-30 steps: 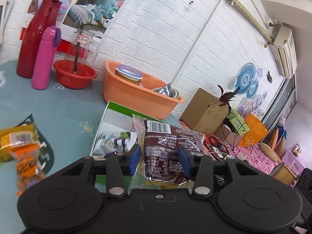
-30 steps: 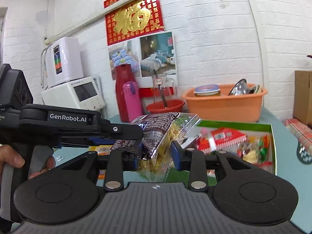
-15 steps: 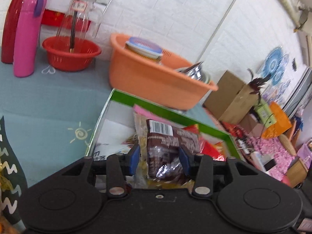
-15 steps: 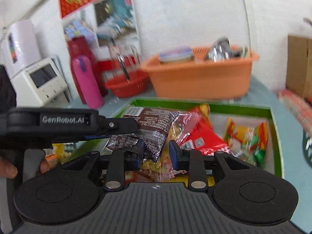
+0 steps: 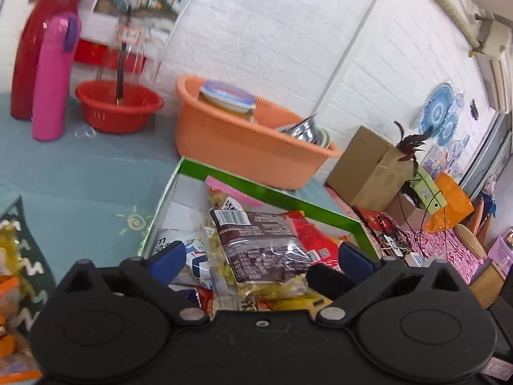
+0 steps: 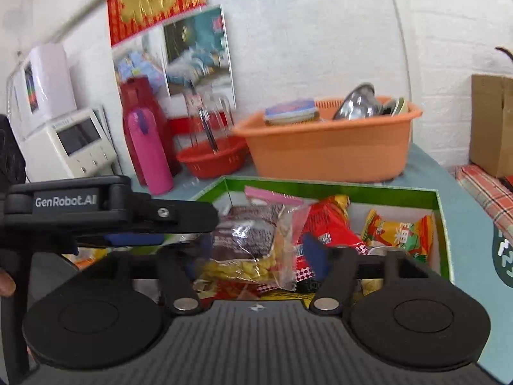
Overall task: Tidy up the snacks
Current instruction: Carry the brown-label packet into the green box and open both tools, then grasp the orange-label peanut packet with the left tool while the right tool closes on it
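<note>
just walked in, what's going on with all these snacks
A person is sorting snacks with a gripper in each hand. Both the left gripper and the right gripper have just opened, and the brown snack bag lies on the other packets in the green box. More snacks wait on the table.

"GenRobot.AI" stands on the left hand-held gripper; snack-packet print seems illegible.
</note>
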Tool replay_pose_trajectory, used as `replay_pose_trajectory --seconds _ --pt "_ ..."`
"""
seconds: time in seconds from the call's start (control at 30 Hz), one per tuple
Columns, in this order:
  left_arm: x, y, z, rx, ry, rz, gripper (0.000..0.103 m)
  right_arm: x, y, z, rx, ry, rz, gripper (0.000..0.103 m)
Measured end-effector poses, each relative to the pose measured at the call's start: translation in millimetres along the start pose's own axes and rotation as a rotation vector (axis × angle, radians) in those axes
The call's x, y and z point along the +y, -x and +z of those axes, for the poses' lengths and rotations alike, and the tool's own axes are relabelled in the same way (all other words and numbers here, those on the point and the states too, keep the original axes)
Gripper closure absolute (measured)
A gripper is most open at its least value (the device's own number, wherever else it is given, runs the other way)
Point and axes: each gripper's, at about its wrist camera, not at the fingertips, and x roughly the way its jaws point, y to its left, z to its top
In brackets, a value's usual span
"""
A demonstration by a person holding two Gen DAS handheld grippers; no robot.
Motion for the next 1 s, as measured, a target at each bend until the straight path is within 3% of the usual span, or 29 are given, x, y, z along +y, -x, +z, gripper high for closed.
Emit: replay_pose_trajectory --seconds 0.33,0.57,0.7,0.93,0.97,1.0 --pt "1.9 85.7 -42.8 -0.037 0.006 0.045 0.000 52.1 60.5 -26.9 -0.041 0.129 0.016 0.000" --pt "54.1 118.4 -62.6 -0.047 0.088 0.196 0.000 84.5 69.8 -46.0 0.004 0.159 0.107 0.000" --pt "95.4 121.3 -60.7 -0.073 0.175 0.312 0.000 96.9 69.3 -52.3 0.024 0.153 0.136 0.000" --pt "129.2 92.9 -51.0 -0.026 0.228 0.337 0.000 107.8 69.4 -63.3 0.057 0.145 0.158 0.000" --pt "132.5 89.1 -52.2 -0.011 0.233 0.335 0.003 108.5 69.9 -65.0 0.062 0.146 0.156 0.000" --pt "135.0 86.3 -54.1 0.003 0.238 0.326 0.015 109.0 71.0 -67.0 0.065 0.146 0.154 0.000"
